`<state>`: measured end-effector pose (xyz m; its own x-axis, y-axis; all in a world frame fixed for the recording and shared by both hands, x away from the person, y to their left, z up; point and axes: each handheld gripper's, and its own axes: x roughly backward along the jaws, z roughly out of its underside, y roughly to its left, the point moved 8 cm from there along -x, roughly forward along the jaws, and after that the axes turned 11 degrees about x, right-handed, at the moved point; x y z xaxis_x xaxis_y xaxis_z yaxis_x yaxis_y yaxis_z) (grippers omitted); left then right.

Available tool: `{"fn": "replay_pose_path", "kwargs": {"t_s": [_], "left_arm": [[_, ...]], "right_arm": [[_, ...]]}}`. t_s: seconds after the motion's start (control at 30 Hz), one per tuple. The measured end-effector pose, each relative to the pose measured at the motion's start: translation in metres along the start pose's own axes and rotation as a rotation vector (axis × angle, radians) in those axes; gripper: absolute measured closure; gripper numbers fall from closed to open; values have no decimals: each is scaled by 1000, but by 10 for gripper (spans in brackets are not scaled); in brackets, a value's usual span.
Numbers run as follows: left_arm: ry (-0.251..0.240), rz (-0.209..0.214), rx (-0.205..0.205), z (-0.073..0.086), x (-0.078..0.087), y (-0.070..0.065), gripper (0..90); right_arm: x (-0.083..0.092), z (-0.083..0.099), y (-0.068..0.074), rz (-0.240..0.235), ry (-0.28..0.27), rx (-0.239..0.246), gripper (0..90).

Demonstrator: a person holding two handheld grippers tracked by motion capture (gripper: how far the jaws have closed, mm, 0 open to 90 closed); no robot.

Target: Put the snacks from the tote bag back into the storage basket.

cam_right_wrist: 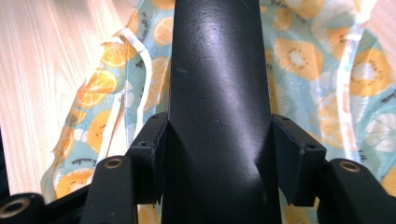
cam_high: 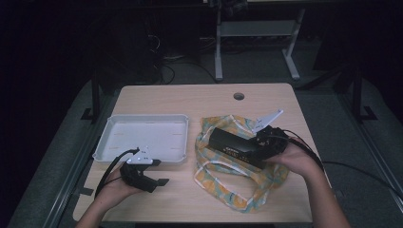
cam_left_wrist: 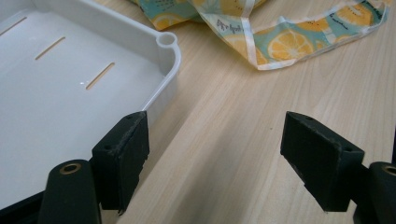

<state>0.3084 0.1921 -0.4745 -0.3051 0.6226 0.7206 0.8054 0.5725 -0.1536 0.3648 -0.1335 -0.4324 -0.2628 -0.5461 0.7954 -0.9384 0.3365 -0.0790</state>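
Observation:
A long black box (cam_high: 234,145) is lifted over a fruit-print cloth bag (cam_high: 237,185) at the table's right. My right gripper (cam_high: 264,143) is shut on the box's near end. In the right gripper view both pads press the sides of the black box (cam_right_wrist: 218,93), and the bag (cam_right_wrist: 317,60) spreads beneath it. My left gripper (cam_high: 159,172) rests low at the front left, jaws open with nothing between them. In the left gripper view its open jaws frame bare wood beside the corner of the white tray (cam_left_wrist: 167,44), and the bag's edge (cam_left_wrist: 280,42) lies beyond.
The white tray (cam_high: 107,140) with slotted floor lies at the table's left, just beyond the left gripper. A cable hole (cam_high: 238,96) sits near the table's far edge. Cables trail from both grippers. Dark floor and desk legs (cam_high: 218,42) lie beyond the table.

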Motion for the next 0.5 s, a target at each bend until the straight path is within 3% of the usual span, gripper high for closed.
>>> {"fn": "replay_pose_path", "kwargs": {"t_s": [0.3, 0.5], "left_arm": [[-7, 44, -22, -18, 10, 3, 234], [1, 75, -73, -34, 17, 7, 233]], "right_arm": [[8, -9, -6, -5, -10, 34, 427], [8, -18, -4, -36, -41, 79, 426]]}}
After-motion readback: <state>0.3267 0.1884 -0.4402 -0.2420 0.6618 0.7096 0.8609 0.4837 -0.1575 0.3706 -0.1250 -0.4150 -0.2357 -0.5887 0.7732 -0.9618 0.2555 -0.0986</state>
